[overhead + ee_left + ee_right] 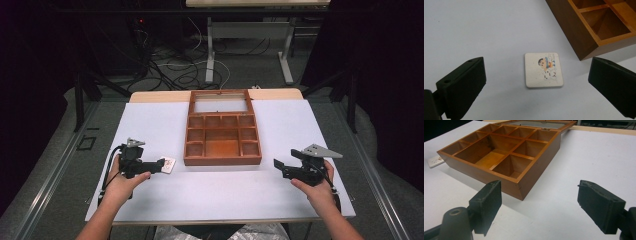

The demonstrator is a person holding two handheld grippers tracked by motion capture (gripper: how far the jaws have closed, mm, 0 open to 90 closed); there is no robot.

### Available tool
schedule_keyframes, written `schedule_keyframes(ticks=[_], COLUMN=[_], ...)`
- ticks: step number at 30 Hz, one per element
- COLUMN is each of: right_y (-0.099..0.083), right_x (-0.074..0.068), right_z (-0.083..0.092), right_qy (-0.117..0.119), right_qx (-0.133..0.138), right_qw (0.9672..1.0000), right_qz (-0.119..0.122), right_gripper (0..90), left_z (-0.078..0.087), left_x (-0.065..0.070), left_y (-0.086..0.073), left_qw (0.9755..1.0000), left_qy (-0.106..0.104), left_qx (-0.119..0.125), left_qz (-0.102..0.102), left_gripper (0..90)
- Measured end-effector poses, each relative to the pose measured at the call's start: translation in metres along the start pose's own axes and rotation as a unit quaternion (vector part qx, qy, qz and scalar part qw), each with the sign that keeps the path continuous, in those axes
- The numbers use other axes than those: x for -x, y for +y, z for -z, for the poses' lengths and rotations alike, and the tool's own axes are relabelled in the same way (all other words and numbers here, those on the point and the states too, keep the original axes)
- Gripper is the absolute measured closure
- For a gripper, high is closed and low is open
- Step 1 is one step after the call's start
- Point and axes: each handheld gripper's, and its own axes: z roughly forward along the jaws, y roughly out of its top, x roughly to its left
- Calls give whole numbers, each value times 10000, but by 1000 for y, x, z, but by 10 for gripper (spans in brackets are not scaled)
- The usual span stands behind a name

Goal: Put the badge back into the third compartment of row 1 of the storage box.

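Hovering your left gripper (536,85) with jaws spread wide and empty over the small picture tile (543,70), which lies flat on the white table (474,30) just beside the wooden compartment box (584,32); your right gripper (549,207) likewise gapes empty.

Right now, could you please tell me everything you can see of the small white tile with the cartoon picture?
The tile is a small, flat, off-white square with rounded corners, ceramic or stone by its look. A cartoon figure is printed toward one edge. It lies face up on the white table, apart from the wooden box's near corner. The left gripper's open jaws flank it without touching.
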Motion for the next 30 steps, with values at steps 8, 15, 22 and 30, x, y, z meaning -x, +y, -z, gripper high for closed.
schedule_keyframes(ticks=[8,15,22,30], right_y=[-1,-1,-1,-2], right_x=[2,2,2,3], right_z=[0,0,-1,-1], right_qy=[0,53,47,26], right_qx=[-17,-31,-53,-78], right_qw=[10000,10000,10000,10000], right_qz=[-27,-61,-60,-50], right_gripper=[191,192,192,192], left_z=[-8,-18,-28,-39], left_x=[-2,-2,0,4], left_y=[11,19,24,25], left_qw=[9993,9984,9969,9954], left_qy=[-111,-106,-150,-179], left_qx=[-346,-529,-757,-933], left_qz=[93,157,181,151], left_gripper=[30,43,69,119])
